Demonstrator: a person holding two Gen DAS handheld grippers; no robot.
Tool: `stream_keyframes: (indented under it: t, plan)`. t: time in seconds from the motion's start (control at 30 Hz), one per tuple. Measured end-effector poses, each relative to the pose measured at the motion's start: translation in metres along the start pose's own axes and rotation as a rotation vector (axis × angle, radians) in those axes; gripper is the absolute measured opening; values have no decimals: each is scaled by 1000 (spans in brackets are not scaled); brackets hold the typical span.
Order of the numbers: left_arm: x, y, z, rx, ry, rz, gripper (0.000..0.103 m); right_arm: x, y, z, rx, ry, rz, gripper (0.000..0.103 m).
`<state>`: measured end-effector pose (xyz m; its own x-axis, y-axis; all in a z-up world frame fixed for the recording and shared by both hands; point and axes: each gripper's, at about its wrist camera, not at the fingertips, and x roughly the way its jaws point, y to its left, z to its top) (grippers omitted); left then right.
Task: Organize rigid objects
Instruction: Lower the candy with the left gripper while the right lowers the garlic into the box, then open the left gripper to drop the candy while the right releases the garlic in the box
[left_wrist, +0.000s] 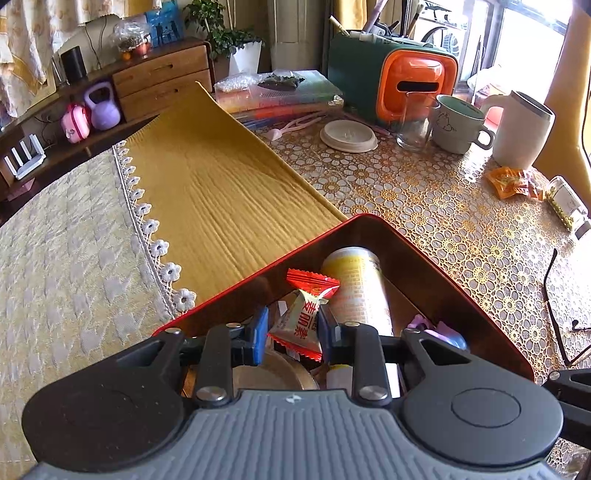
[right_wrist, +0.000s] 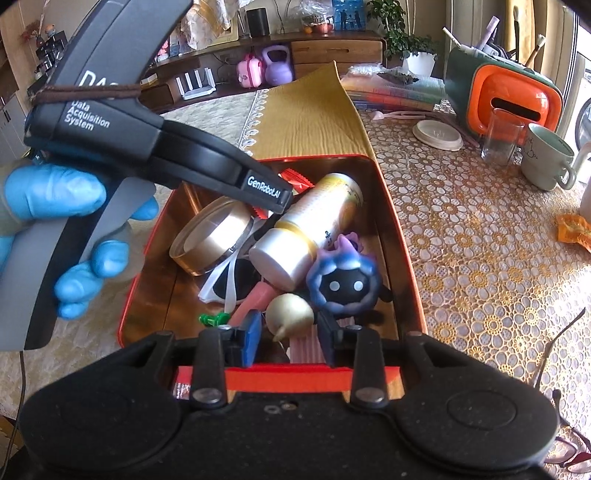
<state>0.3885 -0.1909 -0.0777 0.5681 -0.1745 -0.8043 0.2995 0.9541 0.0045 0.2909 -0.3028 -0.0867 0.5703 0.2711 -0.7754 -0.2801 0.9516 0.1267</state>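
Two hand-held grippers work over one red tin box (right_wrist: 402, 258) with a gold inside, sitting on a floral lace tablecloth (left_wrist: 443, 206) next to a mustard-yellow cloth (left_wrist: 221, 195).

Left gripper (left_wrist: 293, 330): blue pads clamped on a red-and-white candy wrapper (left_wrist: 301, 317), held over the box's far corner. Right wrist view shows the same tool from the side, gripped by a blue-gloved hand (right_wrist: 55, 229), its tip low over the back of the box.

Right gripper (right_wrist: 290, 332): jaws partly apart, over the near end of the box. A cream onion-shaped piece (right_wrist: 290, 310) sits between the fingers; pads do not look pressed on it, gap visible on both sides.

Box contents, right wrist view:
- yellow-and-white cylindrical bottle (right_wrist: 314, 229) lying on its side, silver cap toward the camera
- gold round jar (right_wrist: 214, 236) tilted, left of the bottle
- purple-blue figurine with a black face (right_wrist: 345, 284), right of the onion piece, touching the bottle's cap end
- white-framed sunglasses (right_wrist: 229, 284) under the jar and bottle
- pink stick (right_wrist: 255, 299) and green pushpin (right_wrist: 212, 319), near left corner

Beyond the box on the table: clear glass (left_wrist: 415, 122), green-lined mug (left_wrist: 458, 125), white lidded cup (left_wrist: 521, 129), round white lid (left_wrist: 349, 136), orange-and-green organizer (left_wrist: 399, 81), orange snack packet (left_wrist: 511, 182).
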Motion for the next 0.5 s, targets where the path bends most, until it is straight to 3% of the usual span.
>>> stream_keyframes:
  t: [0.1,0.23,0.5]
  plan:
    - [-1,1,1,-16,1,3,33,-2,-1,0,12,-5,3,38]
    - [-9,6,-1,-43,-25,-7,54,-7,-1,1,22,-21,3,42]
    - [-40,11,-7,-44,-73,-21,55,-22,-1,2,52,-48,8,48]
